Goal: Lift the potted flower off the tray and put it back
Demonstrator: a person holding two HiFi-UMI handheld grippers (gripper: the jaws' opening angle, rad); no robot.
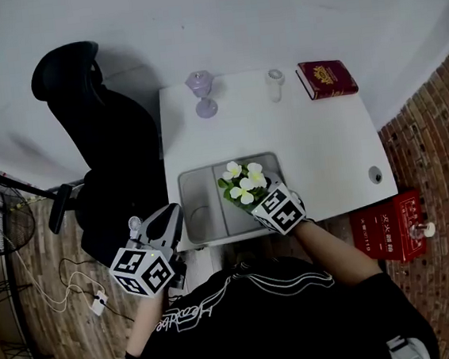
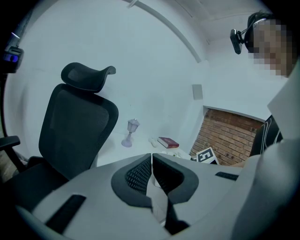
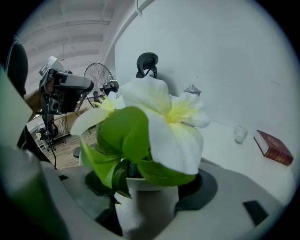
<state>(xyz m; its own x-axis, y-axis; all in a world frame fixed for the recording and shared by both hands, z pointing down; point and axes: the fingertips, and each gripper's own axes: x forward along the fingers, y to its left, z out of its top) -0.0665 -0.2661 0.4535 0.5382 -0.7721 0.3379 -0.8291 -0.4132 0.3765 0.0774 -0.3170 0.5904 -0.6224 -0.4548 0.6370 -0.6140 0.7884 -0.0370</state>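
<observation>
I was working in what looked like an office or a small studio room. A black mesh swivel office chair stood beside a plain white rectangular table with a dark red hardcover book on it. There was also a bare white wall, a standing wire-cage fan and a section of red-brown brick wall.

Count:
- 1 white rectangular counter
- 1 grey two-compartment plastic tray
- 1 green-leaved potted flower in a white pot, 3 white-yellow blooms in the head view
- 1 lilac lantern-shaped lamp
- 1 small clear glass
- 1 dark red hardback book
- 1 black mesh office chair
- 1 red box on the floor
- 2 grippers: left hand-held gripper, right hand-held gripper
</observation>
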